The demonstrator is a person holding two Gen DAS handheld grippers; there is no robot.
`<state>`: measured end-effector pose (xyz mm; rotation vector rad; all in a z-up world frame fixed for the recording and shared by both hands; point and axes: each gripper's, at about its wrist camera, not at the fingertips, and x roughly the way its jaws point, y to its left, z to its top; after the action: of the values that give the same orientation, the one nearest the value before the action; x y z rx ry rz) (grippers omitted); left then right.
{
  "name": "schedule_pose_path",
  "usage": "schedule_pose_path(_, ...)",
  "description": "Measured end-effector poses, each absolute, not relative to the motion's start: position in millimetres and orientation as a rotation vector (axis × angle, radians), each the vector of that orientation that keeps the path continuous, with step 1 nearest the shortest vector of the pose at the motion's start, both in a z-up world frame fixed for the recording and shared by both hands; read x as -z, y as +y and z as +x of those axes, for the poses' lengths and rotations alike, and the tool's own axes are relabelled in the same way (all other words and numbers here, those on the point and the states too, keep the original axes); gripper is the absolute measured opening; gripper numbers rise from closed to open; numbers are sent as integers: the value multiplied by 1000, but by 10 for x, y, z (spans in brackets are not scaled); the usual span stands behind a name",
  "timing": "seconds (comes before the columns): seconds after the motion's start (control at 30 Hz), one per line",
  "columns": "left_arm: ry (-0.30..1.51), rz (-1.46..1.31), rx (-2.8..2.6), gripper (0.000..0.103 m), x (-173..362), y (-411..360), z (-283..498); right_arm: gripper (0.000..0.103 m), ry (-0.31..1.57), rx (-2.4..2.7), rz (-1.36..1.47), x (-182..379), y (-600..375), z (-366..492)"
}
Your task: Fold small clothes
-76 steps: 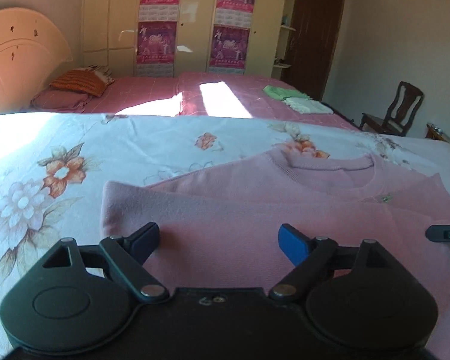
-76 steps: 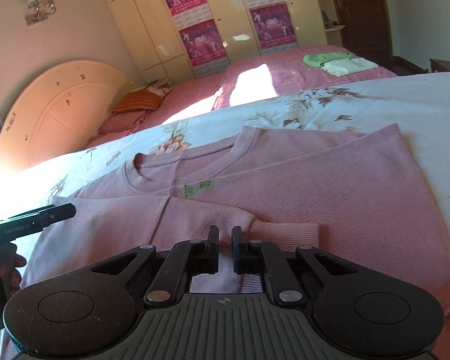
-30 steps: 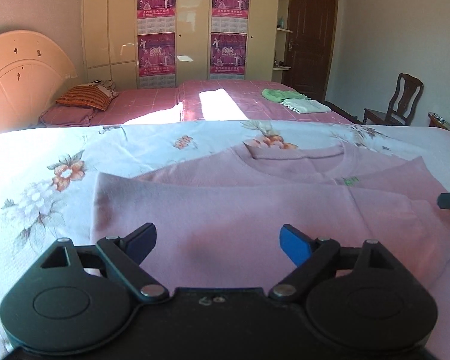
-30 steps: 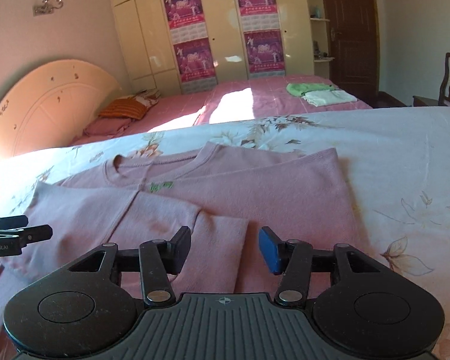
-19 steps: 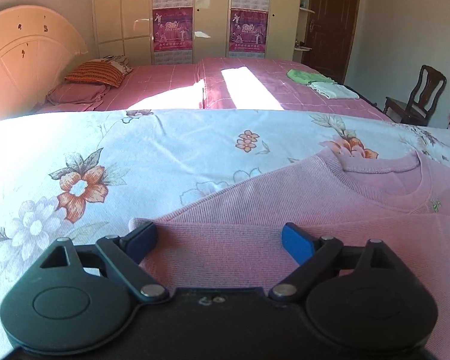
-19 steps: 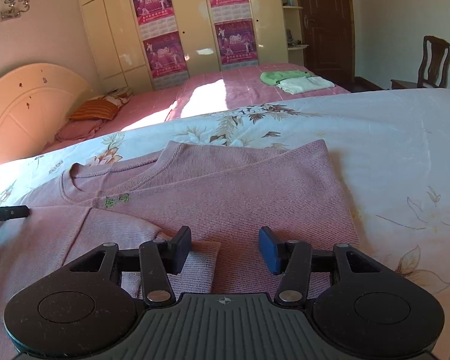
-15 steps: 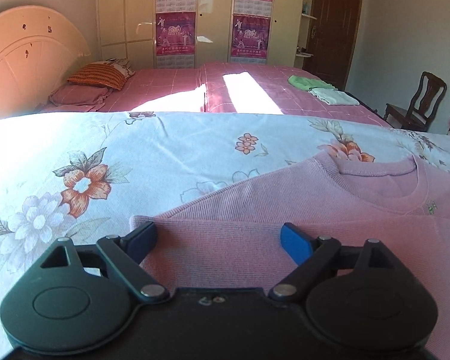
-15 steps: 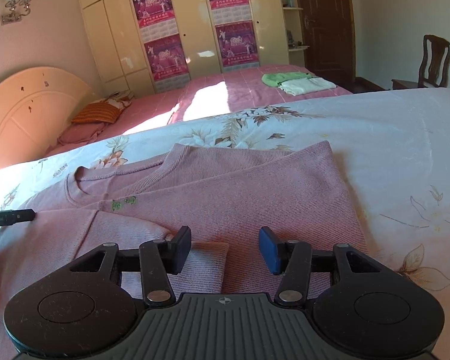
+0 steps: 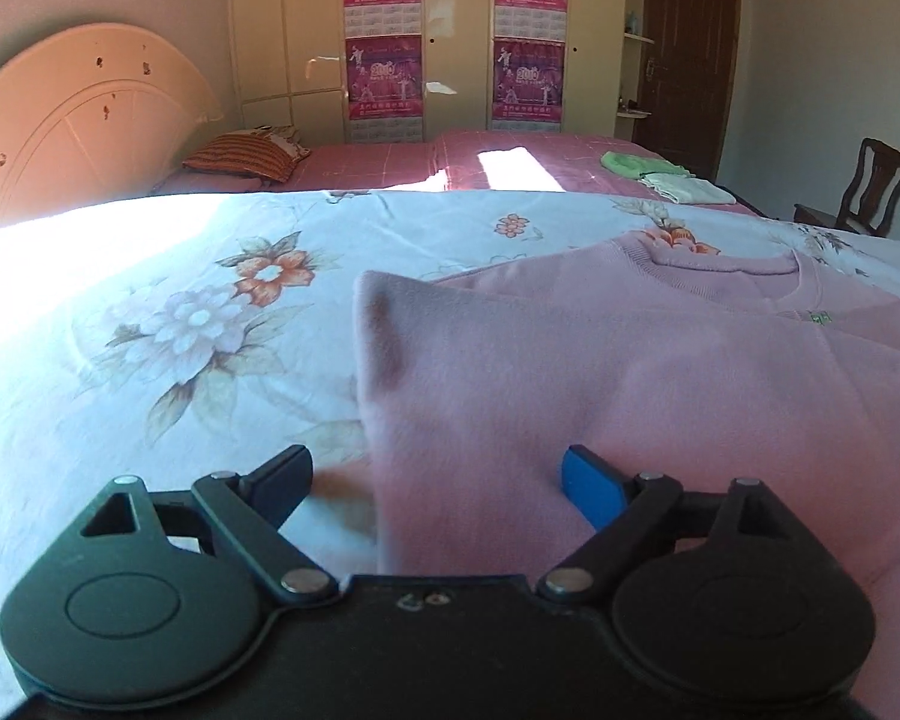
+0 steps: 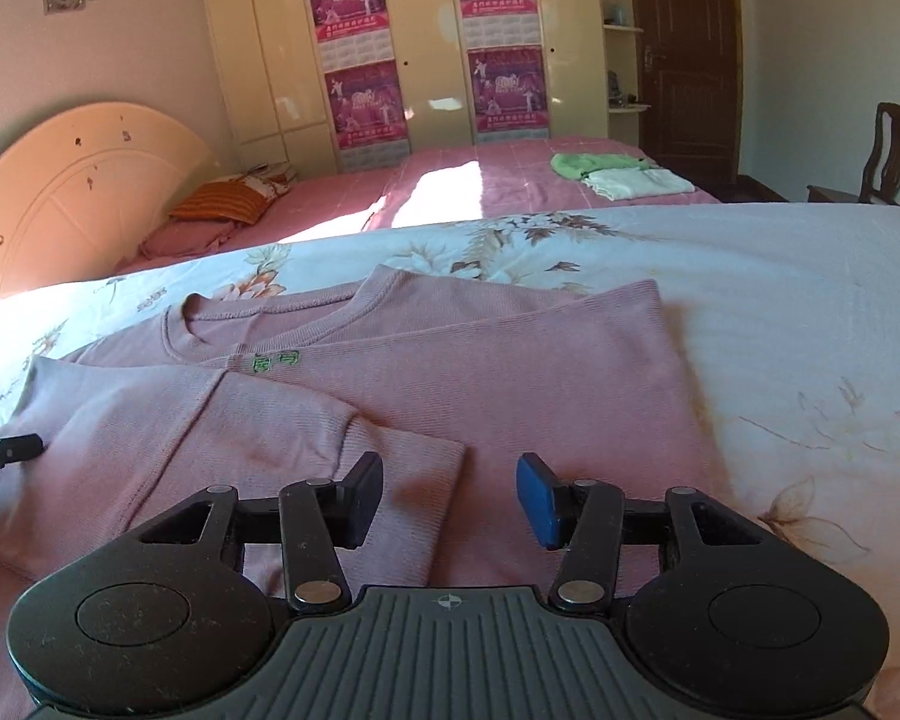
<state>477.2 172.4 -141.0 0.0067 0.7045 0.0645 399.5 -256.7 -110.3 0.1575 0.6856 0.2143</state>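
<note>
Left gripper [image 9: 435,480], fingers opening wide and gripping nothing, straddles the near left edge of the pink sweater [image 9: 630,372]. Right gripper [image 10: 450,492], fingers parted and empty, hangs over the folded-in sleeve cuff [image 10: 414,480]. The sweater lies flat on the floral bedsheet [image 9: 180,330], neckline at the far side.

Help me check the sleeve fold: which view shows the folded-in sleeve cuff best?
The right wrist view: the sleeve cuff lies flat on the pink sweater, fully visible. The left wrist view shows only the sweater's folded side, not the cuff.
</note>
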Motion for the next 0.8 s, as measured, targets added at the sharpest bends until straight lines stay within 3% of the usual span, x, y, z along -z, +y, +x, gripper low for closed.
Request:
schedule_pose_path(0.33, 802, -49, -132, 88, 1353, 1703, 3253, 50, 755, -206, 288, 1113, -3455, 3098)
schedule_pose_path(0.8, 893, -79, 6, 87, 1334, 1486, 2501, 50, 899, -216, 484, 1041, -3862, 1848)
